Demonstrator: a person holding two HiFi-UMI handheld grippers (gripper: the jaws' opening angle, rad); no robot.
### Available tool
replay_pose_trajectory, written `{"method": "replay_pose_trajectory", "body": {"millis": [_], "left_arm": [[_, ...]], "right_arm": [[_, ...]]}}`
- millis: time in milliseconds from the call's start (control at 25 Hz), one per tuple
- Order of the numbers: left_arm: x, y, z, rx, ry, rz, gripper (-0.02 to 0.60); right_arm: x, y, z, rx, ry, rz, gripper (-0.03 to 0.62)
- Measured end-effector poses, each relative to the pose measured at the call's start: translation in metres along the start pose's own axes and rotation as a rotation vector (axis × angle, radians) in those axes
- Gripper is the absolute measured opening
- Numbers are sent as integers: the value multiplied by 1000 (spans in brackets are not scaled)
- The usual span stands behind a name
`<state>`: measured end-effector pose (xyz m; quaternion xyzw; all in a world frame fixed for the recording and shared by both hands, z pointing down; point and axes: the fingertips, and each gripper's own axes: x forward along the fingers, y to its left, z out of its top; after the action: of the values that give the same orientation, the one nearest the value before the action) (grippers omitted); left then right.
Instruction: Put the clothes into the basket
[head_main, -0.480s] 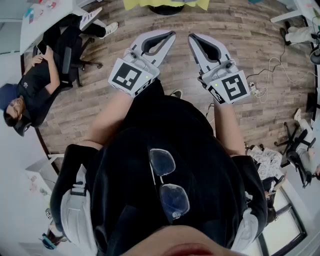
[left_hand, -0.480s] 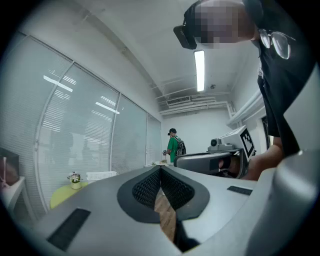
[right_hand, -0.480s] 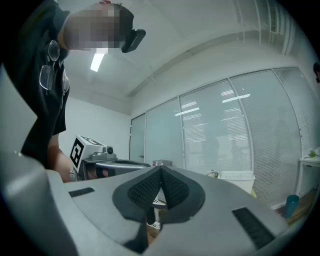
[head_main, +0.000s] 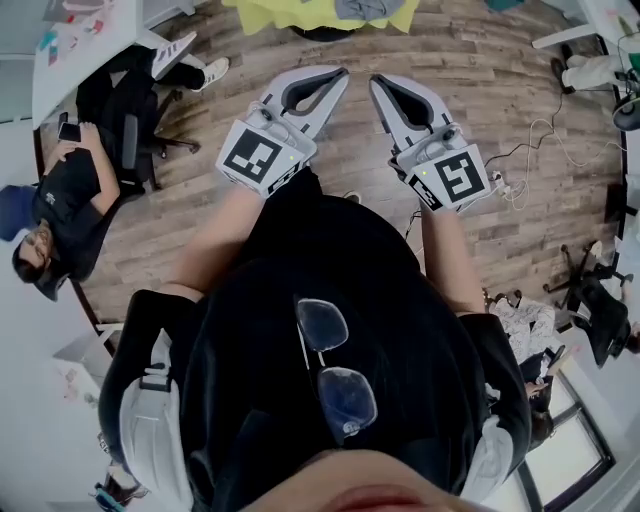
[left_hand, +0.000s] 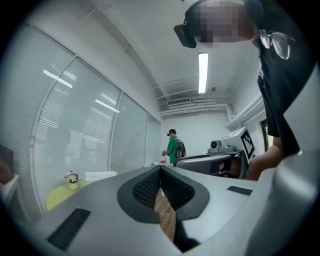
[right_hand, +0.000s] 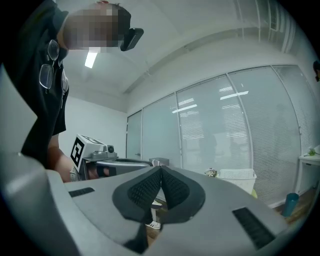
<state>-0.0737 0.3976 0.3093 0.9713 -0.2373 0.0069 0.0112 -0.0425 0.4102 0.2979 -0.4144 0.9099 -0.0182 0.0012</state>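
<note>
Task prob not begun yet, judging by how things lie. Nearest, low in the head view: the wearer's dark shirt w/ glasses hung at the collar. Just past that, mid-frame, the left claw and right claw are held out side by side over the floor. Both are pinched fully together, pads meeting, nothing btwn them, so no garment is in hand.

What's left: basically everything, i.e. reach the clothes, grab, carry, drop.

The clothes: a grey garment lies at the top edge of the head view on a yellow-green desk, well apart from both claws. The basket, white w/ a lattice wall, shows lower left in the left gripper view, next to a small flower pot. Can't tell if anything's inside it.

Surface and room: wood-plank floor, cables trailing at right. A seated person at far left. Further off, a glass wall w/ blinds, a strip ceiling light and a person in green standing at the far end.
</note>
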Motion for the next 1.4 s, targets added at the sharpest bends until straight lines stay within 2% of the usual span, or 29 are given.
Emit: {"method": "replay_pose_trajectory", "body": {"millis": [200, 720, 1040, 1400], "left_arm": [[3, 40, -5, -1, 11, -18, 11], [12, 124, -11, -9, 9, -82, 11], [42, 154, -19, -25, 32, -66, 11], [114, 191, -20, -20, 41, 12, 11]], "right_arm": [[36, -9, 0, 16, -6, 7, 26], [108, -38, -13, 45, 20, -81, 26], [129, -82, -18, 47, 28, -84, 28], [154, -166, -21, 36, 43, 9, 28]]}}
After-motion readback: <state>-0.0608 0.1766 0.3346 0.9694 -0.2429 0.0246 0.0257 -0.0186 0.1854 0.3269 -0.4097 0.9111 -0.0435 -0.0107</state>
